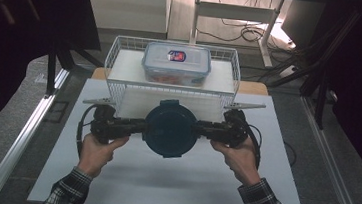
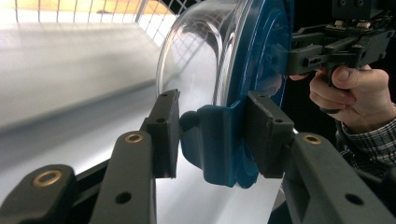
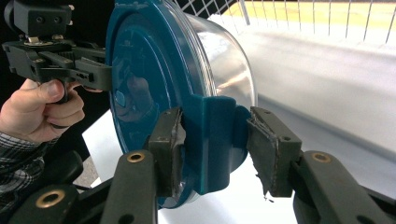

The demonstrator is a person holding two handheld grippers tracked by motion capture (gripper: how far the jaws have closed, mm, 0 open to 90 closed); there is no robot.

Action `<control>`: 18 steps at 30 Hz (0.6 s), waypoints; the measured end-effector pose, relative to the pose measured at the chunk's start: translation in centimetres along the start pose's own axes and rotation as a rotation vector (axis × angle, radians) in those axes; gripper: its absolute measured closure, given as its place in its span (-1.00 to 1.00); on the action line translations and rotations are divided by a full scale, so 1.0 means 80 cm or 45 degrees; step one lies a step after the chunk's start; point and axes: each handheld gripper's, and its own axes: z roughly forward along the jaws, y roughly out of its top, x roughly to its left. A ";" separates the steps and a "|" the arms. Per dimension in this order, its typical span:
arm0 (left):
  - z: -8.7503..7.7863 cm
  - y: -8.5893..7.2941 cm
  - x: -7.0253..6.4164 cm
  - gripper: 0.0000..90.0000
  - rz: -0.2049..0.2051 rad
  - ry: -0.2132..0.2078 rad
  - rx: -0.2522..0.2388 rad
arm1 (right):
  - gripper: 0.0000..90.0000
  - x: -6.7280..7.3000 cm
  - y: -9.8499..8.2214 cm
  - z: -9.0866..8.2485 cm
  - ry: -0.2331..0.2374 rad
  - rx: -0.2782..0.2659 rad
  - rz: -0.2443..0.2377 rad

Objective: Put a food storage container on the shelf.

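A round clear container [image 1: 171,128] with a dark blue lid hangs above the white table, held from both sides. In the high view my left gripper [image 1: 145,126] grips its left edge and my right gripper [image 1: 198,129] its right edge. In the left gripper view the jaws [image 2: 215,135] close around a blue latch tab [image 2: 217,144], with the clear bowl [image 2: 196,60] bulging behind and the right gripper [image 2: 292,60] on the far rim. In the right gripper view the jaws [image 3: 215,144] clamp the opposite tab [image 3: 210,140], beside the lid [image 3: 144,70].
A white wire basket [image 1: 118,51] stands at the back of the table [image 1: 161,185], holding a rectangular clear lidded box [image 1: 176,64]. Metal rails run along both sides of the table. A person's hands and plaid sleeves come in from the bottom.
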 end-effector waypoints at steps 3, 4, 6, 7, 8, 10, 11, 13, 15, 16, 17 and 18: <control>-0.004 0.015 -0.003 0.28 0.015 0.009 -0.011 | 0.24 0.000 0.011 -0.002 0.004 -0.013 -0.003; -0.005 0.020 -0.003 0.28 0.020 0.010 -0.013 | 0.24 0.000 0.016 -0.003 0.006 -0.021 -0.005; -0.007 0.029 -0.005 0.28 0.026 0.013 -0.017 | 0.24 0.001 0.025 -0.005 0.007 -0.031 -0.009; -0.009 0.035 -0.006 0.28 0.028 0.014 -0.022 | 0.24 0.001 0.028 -0.006 0.007 -0.035 -0.012; -0.009 0.038 -0.007 0.28 0.034 0.015 -0.021 | 0.24 0.002 0.033 -0.007 0.007 -0.040 -0.016; -0.012 0.047 -0.008 0.28 0.042 0.018 -0.026 | 0.24 0.004 0.042 -0.010 0.005 -0.048 -0.024; -0.013 0.051 -0.009 0.28 0.048 0.019 -0.029 | 0.24 0.004 0.045 -0.010 0.004 -0.052 -0.025; -0.015 0.060 -0.010 0.28 0.052 0.020 -0.035 | 0.24 0.006 0.053 -0.013 0.001 -0.062 -0.035; -0.017 0.068 -0.010 0.28 0.054 0.021 -0.042 | 0.24 0.007 0.061 -0.014 -0.003 -0.066 -0.041; -0.018 0.072 -0.010 0.28 0.055 0.021 -0.044 | 0.24 0.008 0.065 -0.015 -0.005 -0.070 -0.046; -0.019 0.076 -0.010 0.28 0.059 0.022 -0.047 | 0.24 0.008 0.069 -0.015 -0.007 -0.073 -0.047; -0.020 0.080 -0.011 0.28 0.060 0.022 -0.049 | 0.24 0.009 0.072 -0.016 -0.007 -0.076 -0.049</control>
